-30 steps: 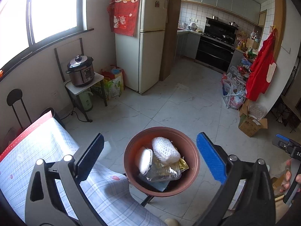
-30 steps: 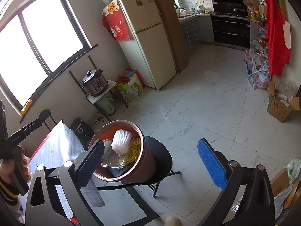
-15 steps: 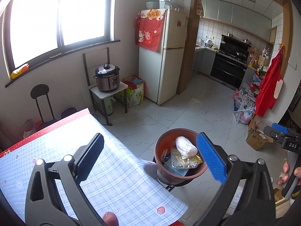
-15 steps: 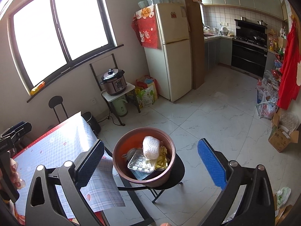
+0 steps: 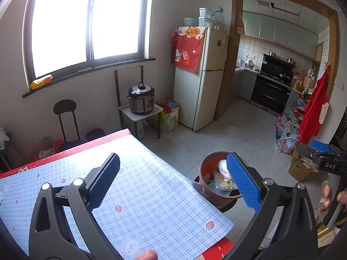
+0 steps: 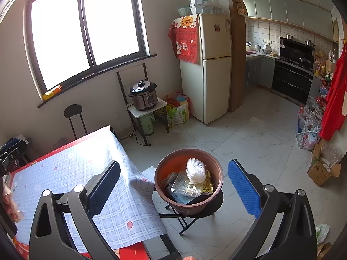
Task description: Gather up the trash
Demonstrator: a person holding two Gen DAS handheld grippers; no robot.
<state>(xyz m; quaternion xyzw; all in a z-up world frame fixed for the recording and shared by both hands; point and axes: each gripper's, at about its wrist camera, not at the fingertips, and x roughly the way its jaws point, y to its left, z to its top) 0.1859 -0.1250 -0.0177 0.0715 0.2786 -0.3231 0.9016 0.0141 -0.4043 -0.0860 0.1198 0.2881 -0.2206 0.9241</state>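
Both tongs spread wide, nothing pinched: left gripper [image 5: 173,184], right gripper [image 6: 173,184]. Trash piled in the brown pot [image 6: 219,186] on a stool just beside the table [image 6: 71,169]. Best scanned that tablecloth for leftover scraps before calling it done.

Blown-out window [image 5: 86,21] daylight; fisheye-bent edges
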